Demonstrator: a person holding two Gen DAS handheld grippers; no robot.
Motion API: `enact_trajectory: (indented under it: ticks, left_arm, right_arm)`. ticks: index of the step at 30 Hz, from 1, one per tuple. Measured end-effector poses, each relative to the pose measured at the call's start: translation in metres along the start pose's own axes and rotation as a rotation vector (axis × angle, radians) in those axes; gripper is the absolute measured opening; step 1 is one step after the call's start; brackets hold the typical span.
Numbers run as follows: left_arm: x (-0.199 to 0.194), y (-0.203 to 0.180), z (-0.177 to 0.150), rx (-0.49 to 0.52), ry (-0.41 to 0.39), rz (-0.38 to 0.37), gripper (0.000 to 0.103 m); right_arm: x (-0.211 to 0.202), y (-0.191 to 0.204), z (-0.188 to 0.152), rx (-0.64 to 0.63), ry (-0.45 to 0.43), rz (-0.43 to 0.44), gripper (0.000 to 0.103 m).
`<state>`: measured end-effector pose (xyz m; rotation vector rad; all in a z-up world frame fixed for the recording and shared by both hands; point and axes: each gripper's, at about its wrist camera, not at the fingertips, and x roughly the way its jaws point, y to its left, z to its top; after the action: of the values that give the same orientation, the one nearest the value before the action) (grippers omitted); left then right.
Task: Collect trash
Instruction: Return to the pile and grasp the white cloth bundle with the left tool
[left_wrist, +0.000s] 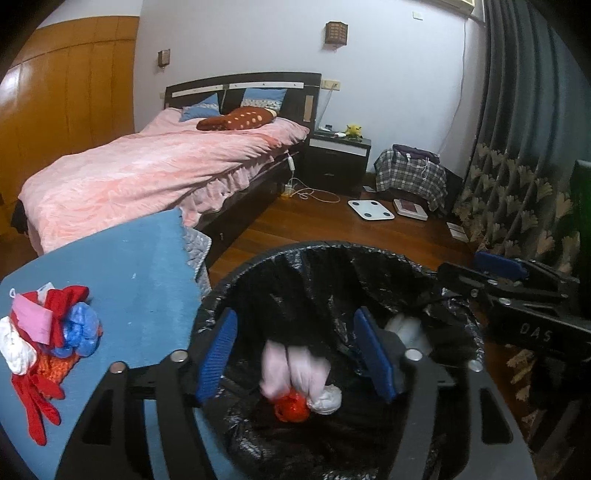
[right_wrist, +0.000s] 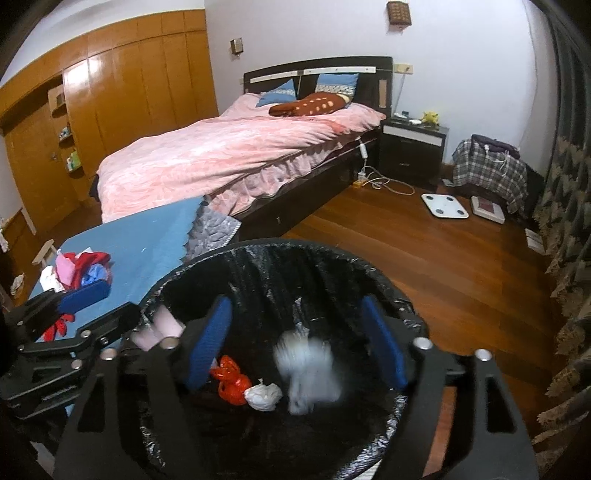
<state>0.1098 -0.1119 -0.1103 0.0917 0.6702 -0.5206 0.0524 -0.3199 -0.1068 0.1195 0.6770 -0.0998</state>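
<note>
Two grippers hang over the bin (left_wrist: 332, 258), a round one lined with a black bag, and both have their fingers spread with nothing pressed between the blue pads. Between the fingers of the left gripper (left_wrist: 295, 354) a pale pink wad (left_wrist: 291, 369) shows blurred above the bin's inside, apart from both pads. Between the fingers of the right gripper (right_wrist: 295, 343) a white wad (right_wrist: 310, 373) is likewise blurred over the bin's inside and touches neither pad. At the bottom of the bin lie a red crumple (right_wrist: 231, 380) and, just beside it, a small white crumple (right_wrist: 263, 397). Left of the bin stands a blue surface (left_wrist: 140, 266) that reaches the bin's rim, and on it, well apart from the bin, sits a pile of trash (left_wrist: 48, 332): red, pink, blue and white scraps heaped together, with a red strip trailing toward the near edge. Beyond the bin, on the far side of the blue surface, is a bed (left_wrist: 147, 166) under a pink cover. The wooden floor (right_wrist: 424, 266) runs from the bin's right side to a white scale (right_wrist: 445, 205), which lies far behind the bin.
</note>
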Motion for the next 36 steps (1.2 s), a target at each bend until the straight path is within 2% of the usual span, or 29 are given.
enact_trajectory:
  ticks: [1, 4, 6, 10, 27, 36]
  left_arm:
    - [-0.002, 0.003, 0.000, -0.003, -0.004, 0.008, 0.072]
    - [-0.011, 0.014, -0.003, -0.014, -0.021, 0.046, 0.084]
    - [-0.018, 0.022, -0.003, -0.024, -0.032, 0.074, 0.087]
    - [-0.033, 0.047, -0.007, -0.062, -0.045, 0.124, 0.091]
    - [-0.086, 0.167, -0.033, -0.210, -0.085, 0.427, 0.093]
    - [-0.083, 0.227, -0.048, -0.286, -0.064, 0.523, 0.091]
  right_arm:
    - [-0.001, 0.000, 0.000, -0.001, -0.004, -0.003, 0.086]
    - [-0.005, 0.004, 0.002, -0.006, -0.026, -0.007, 0.092]
    - [-0.007, 0.009, 0.004, -0.018, -0.034, 0.004, 0.096]
    - [-0.008, 0.025, 0.008, -0.042, -0.042, 0.035, 0.096]
    - [0.028, 0.143, 0.033, -0.135, -0.037, 0.211, 0.096]
    - [0.057, 0.205, 0.041, -0.189, -0.035, 0.278, 0.096]
